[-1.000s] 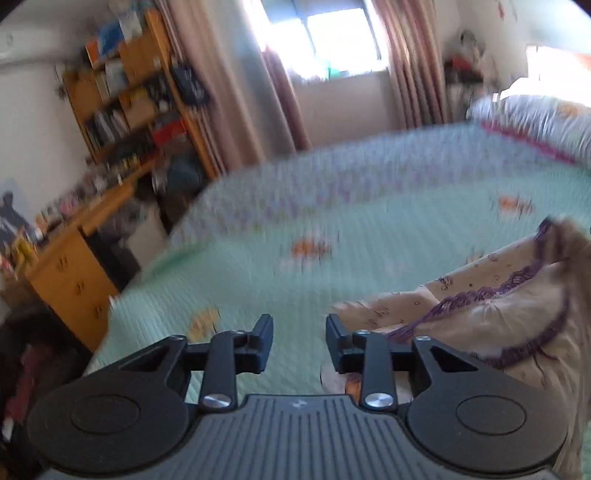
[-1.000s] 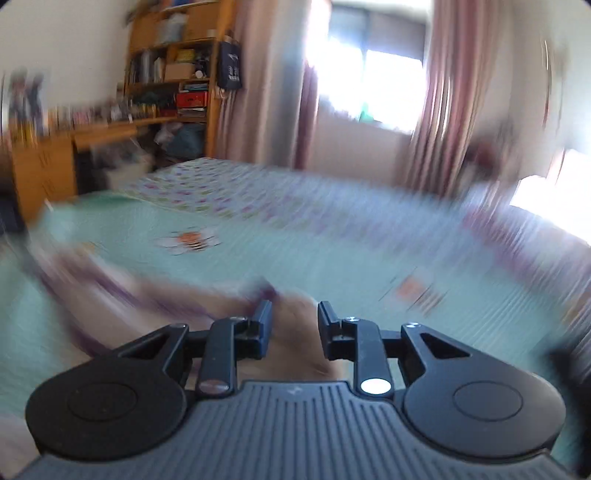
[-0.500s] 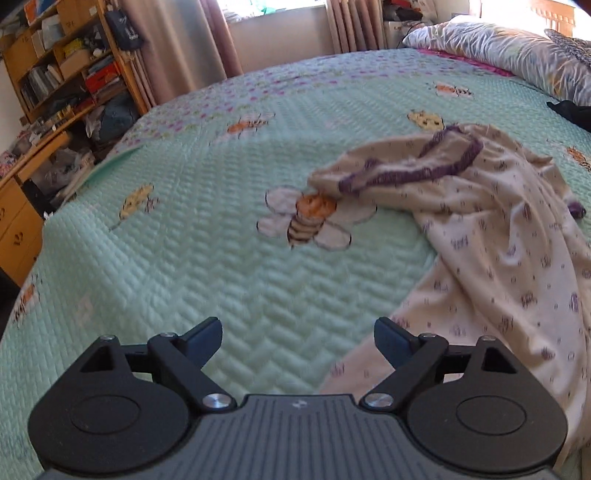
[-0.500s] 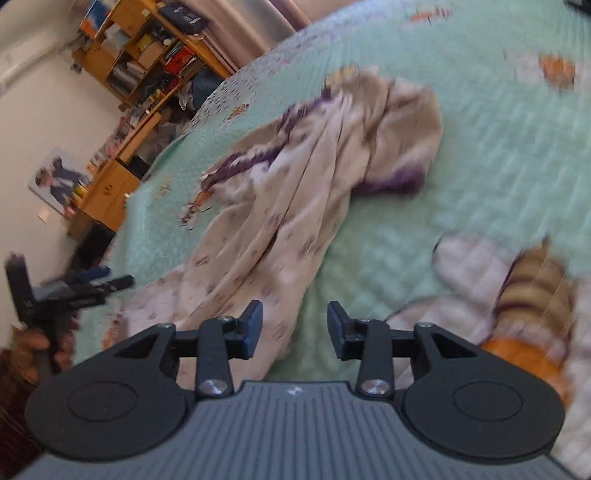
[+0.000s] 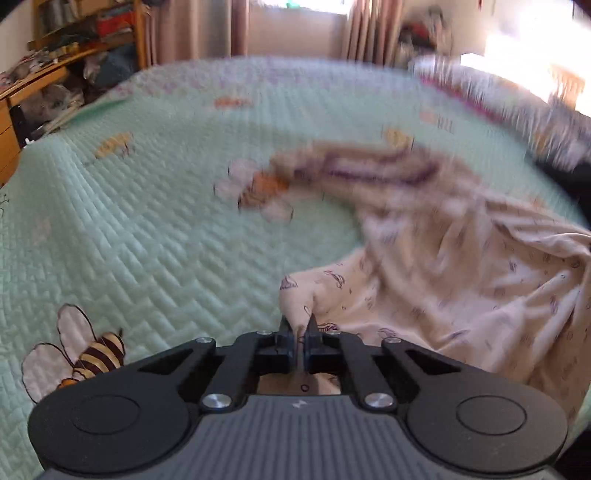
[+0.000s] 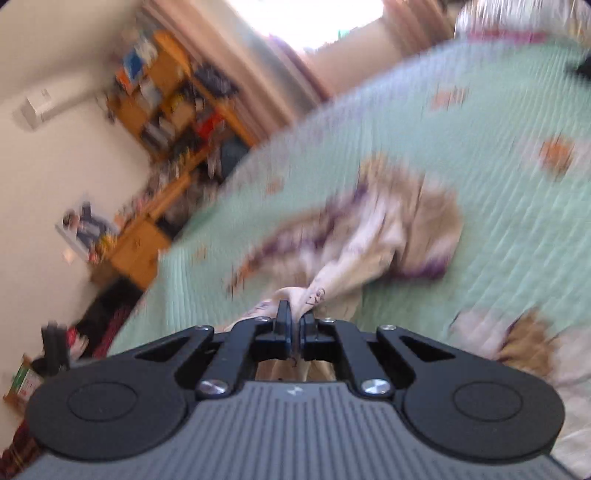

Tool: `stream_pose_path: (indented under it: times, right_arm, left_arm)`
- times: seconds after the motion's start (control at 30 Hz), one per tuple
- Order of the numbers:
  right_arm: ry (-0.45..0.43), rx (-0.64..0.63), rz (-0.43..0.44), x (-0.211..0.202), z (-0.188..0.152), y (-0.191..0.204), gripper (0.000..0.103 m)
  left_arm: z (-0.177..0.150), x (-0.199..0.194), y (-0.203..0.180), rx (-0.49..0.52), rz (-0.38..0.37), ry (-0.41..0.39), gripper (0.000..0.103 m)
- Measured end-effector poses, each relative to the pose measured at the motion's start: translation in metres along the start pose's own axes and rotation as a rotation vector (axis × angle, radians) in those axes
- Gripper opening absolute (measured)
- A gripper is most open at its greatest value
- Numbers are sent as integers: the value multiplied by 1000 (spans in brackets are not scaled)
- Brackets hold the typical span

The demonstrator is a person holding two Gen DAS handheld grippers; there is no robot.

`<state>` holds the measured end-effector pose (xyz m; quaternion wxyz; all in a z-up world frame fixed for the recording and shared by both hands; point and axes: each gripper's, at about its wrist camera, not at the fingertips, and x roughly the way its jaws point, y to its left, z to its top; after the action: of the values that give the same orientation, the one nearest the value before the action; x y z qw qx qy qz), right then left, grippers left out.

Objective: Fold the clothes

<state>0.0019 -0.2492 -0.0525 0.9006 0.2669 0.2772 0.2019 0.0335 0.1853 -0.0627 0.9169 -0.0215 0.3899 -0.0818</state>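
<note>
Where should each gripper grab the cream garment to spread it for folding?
At its near hem corners, low from the near bed side. The cream garment trails away toward its purple-trimmed end, so the near edge is free. The left gripper and right gripper are each shut on such a pinch.

I see a cream garment [image 5: 461, 280] printed with small dark purple motifs, its far edge banded in deep purple (that part is blurred); in my right wrist view the same garment [image 6: 376, 236] reads cream to tan with purple trim; the bedspread [image 5: 147, 229] is mint green, quilted in a zigzag pattern, dotted with bees striped black and yellow with white wings [image 5: 85, 354]; my left gripper [image 5: 300, 332] and right gripper [image 6: 295, 325] are black with grey ribbed bodies; the bookshelf [image 6: 173, 99] is orange-brown wood; the curtains [image 5: 236, 26] are dusty pink.
</note>
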Motion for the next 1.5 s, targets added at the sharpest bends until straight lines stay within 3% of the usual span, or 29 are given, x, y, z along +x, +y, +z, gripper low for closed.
stream_pose_path:
  times: [0.13,0.3,0.4,0.47,0.53,0.6,0.67,0.73,0.8,0.87,1.03,1.1,1.2,1.3,1.47,1.5]
  right_arm:
    - [-105,-43,-62,-72,27,-2,6]
    - [31,-12,-211,-84,3,-41,6]
    - [174,40,-345,-76,-17,-74,12]
    - [177,74,-450,-77,-24,-91,12]
    - [124,46,-441,-82,-18,-92,14]
    - [72,18,-432,-87,-13,-92,15]
    - [24,-40,-413,-85,-8,-86,24]
    - [7,-207,-339,-57,-7,-53,42]
    - [25,-363,-275,-19,-6,-20,52]
    - [52,-467,-260,19,-5,-1,52]
    - [119,-727,-217,116,-2,47,52]
    - [128,-713,-207,136,5,47,52]
    - [106,-653,-193,135,17,34,52]
    - [76,-628,-210,119,21,19,53]
    - [61,-585,-252,98,24,-12,54]
    - [59,-581,-264,96,24,-18,54]
  left_arm:
    - [5,-48,-22,7,-67,-67,7]
    - [-37,-49,-66,89,-183,42,8]
    - [-63,-33,-67,107,-173,110,15]
    - [-71,-28,-55,94,-157,138,16]
    - [-70,-32,-39,78,-143,123,20]
    - [-60,-34,-26,91,-83,91,23]
    - [-42,-31,-20,109,-35,47,26]
    - [-22,-20,-21,136,-4,0,37]
    - [-5,-3,-28,179,29,-44,59]
    - [12,19,-36,243,59,-79,67]
    - [43,101,-56,492,91,-91,68]
    - [51,133,-54,514,87,-82,59]
    - [56,163,-53,581,21,-63,48]
    - [50,177,-59,692,-7,-79,47]
    - [49,192,-69,795,20,-107,46]
    - [51,195,-71,807,26,-108,40]
